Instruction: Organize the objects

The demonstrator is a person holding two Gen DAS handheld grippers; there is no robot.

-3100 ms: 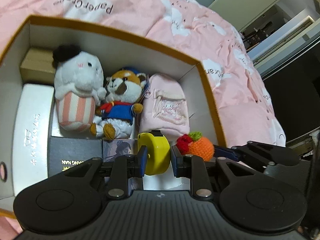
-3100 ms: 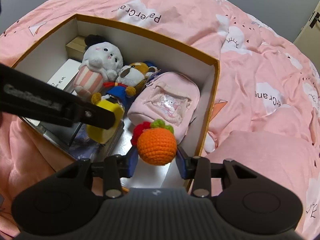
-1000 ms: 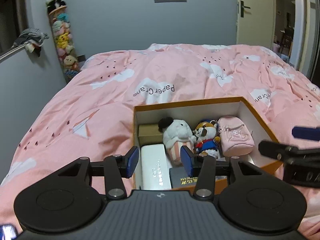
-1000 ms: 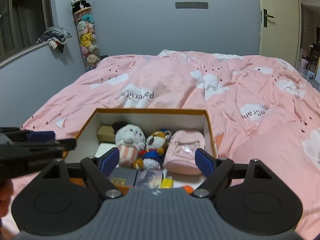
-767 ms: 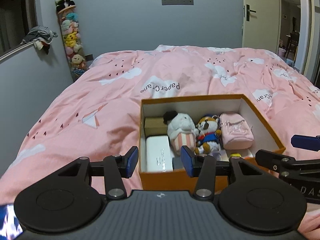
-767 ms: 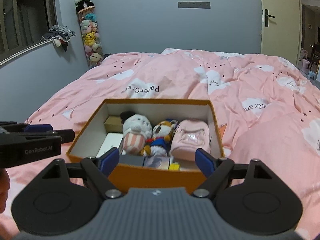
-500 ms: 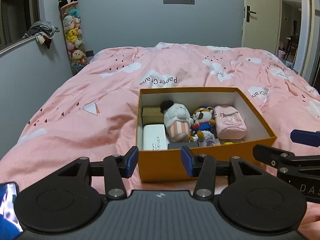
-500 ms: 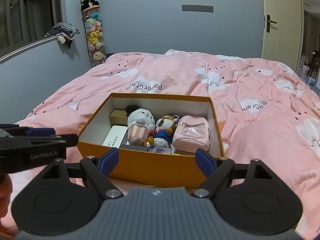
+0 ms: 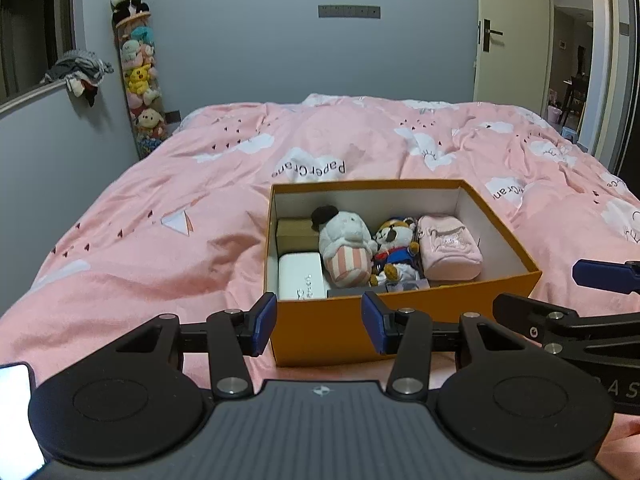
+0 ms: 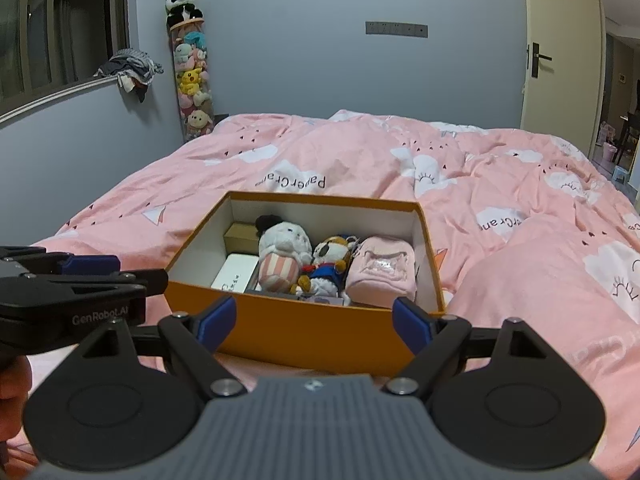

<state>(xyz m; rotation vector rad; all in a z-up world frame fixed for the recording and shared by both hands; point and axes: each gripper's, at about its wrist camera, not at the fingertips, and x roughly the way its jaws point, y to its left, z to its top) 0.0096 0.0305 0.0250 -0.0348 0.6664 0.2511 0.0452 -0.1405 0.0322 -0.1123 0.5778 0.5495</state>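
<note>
An orange box (image 9: 400, 328) sits mid-bed on a pink quilt (image 9: 160, 216) printed "PaperCrane", holding two plush toys (image 9: 346, 246), a pink pouch (image 9: 448, 248) and small boxes. Both grippers hover at its near side, empty: the left gripper (image 9: 320, 326), marked "GenRobot.AI", and the right gripper (image 10: 316, 320), jaws wide

Box (image 9: 400, 332) on the bed (image 9: 160, 216); pouch (image 9: 450, 248) right of toys (image 9: 346, 246).

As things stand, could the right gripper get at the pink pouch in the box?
Probably yes. The right gripper is open and empty, the orange box has no lid, and the pink pouch lies uncovered at its right end. It would have to clear the box's near wall first.
</note>
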